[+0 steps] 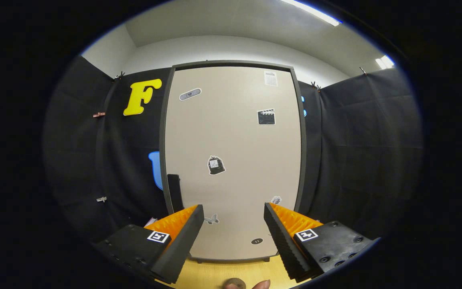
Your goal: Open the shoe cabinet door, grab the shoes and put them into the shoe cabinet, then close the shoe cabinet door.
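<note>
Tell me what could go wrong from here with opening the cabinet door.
The gripper is open and empty, with the shut door beyond its fingers. The dark handle sits at the door's edge, off to one side of the fingers, so a straight approach would likely miss it. It looks slim; a shallow grip may slip.
</note>
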A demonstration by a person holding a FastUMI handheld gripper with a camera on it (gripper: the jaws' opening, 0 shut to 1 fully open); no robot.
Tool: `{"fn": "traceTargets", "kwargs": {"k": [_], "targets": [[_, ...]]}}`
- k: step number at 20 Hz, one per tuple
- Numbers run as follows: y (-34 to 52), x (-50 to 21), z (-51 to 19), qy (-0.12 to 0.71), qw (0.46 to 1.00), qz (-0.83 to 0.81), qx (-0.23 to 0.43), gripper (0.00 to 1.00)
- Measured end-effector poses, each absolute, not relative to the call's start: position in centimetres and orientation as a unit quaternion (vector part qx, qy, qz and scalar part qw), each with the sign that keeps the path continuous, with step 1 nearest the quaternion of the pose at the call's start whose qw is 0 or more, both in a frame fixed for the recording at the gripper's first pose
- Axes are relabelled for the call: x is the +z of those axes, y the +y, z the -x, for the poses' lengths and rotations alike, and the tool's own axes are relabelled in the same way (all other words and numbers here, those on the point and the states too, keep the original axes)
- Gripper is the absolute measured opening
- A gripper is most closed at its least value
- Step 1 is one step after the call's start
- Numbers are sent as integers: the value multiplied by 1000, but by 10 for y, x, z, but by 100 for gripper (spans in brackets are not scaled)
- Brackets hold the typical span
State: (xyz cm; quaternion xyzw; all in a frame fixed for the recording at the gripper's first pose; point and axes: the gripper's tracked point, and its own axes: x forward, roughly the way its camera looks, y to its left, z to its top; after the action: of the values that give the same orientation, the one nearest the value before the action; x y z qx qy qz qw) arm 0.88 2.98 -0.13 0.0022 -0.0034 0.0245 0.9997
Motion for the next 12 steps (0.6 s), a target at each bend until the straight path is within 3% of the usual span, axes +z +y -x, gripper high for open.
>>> {"fn": "traceTargets", "kwargs": {"k": [12], "targets": [[122,-5,-57,-12,997,-16,76,98]]}}
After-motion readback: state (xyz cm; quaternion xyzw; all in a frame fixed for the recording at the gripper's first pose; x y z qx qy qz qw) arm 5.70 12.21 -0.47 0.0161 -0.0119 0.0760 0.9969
